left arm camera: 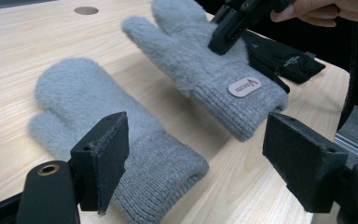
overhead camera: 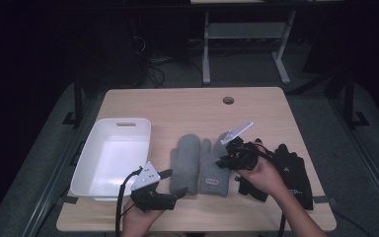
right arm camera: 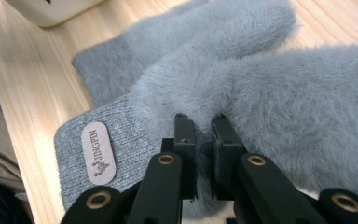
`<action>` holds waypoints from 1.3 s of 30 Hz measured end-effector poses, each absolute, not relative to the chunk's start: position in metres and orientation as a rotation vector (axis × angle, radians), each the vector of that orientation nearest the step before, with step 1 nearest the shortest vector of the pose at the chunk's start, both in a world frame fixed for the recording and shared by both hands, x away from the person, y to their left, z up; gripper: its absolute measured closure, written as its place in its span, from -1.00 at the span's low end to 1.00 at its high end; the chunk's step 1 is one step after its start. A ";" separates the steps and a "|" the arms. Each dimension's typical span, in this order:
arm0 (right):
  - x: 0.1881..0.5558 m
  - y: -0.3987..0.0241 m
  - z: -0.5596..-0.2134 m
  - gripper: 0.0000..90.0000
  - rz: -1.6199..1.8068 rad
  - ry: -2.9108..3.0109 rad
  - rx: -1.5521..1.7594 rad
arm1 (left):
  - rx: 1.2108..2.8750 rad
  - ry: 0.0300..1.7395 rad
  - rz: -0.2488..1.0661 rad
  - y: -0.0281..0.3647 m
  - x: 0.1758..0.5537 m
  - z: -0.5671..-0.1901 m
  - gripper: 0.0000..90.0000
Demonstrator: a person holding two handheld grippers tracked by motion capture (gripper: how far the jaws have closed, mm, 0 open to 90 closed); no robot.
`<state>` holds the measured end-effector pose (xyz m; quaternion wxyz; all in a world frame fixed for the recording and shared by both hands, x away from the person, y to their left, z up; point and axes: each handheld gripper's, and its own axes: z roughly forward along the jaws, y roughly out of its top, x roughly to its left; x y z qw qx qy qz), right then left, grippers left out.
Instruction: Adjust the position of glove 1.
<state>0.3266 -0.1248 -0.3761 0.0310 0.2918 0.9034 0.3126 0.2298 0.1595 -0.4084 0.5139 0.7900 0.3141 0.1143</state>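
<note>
The right gripper (overhead camera: 225,160) is pinching the fuzzy edge of the labelled mitten (overhead camera: 214,169), its jaws nearly closed on a fold of the grey pile, and that mitten is tilting up off the table (overhead camera: 187,106) in the left gripper view. The other mitten (overhead camera: 185,163) is lying flat just beside it, and black gloves (overhead camera: 288,173) are lying on the far side of the right hand. The left gripper (overhead camera: 170,182) is hovering with its jaws wide apart and holding nothing, between the mittens and the white bin (overhead camera: 86,168). To do this lift well, the grip should probably be reaching past the loose fluff into the knit, since the pile alone could be slipping free.
</note>
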 end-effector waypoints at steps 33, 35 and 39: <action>0.359 -0.033 -0.382 0.84 0.915 2.895 0.728 | 1.861 0.800 0.303 0.171 0.233 -0.399 -0.48; 0.362 -0.032 -0.384 0.84 0.911 2.896 0.735 | 1.866 0.800 0.303 0.171 0.233 -0.399 -0.44; 0.365 -0.032 -0.387 0.83 0.912 2.896 0.745 | 1.885 0.802 0.301 0.168 0.234 -0.401 -0.42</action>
